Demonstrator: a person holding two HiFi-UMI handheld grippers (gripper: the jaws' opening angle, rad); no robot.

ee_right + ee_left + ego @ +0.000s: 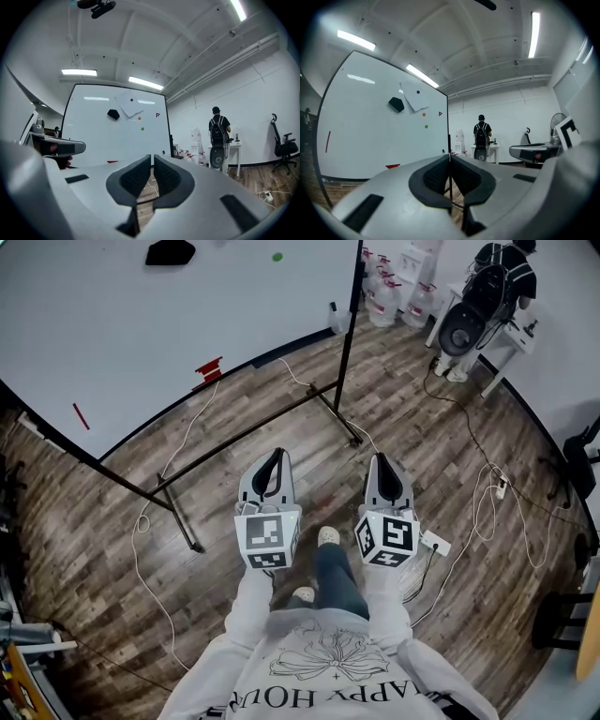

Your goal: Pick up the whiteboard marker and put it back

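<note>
A floor of wood-look planks [422, 418] is seen from above, with pale cables [487, 507] strewn across it. A large whiteboard [122, 324] is carried on a black wheeled stand [253, 432] and takes up the left of the room. A black eraser [170, 252] and a green magnet [277, 256] are fixed high on the board. Low on the board a small red item is seen, which is taken to be the whiteboard marker [208, 371] (it is too small for certainty). It lies well apart from both grippers. At the far wall a person with a backpack [502, 273] is turned away at a white table [511, 338], and water bottles [386, 287] are grouped near the board's right edge.

The left gripper [277, 454] and the right gripper [383, 459] are held side by side, level, over the floor in front of the stand. The left gripper's jaws are seen pressed together at the tips, with nothing between them. The right gripper's jaws are likewise clenched, only a sliver of floor showing between the pads, and nothing is grasped or touched by either.
</note>
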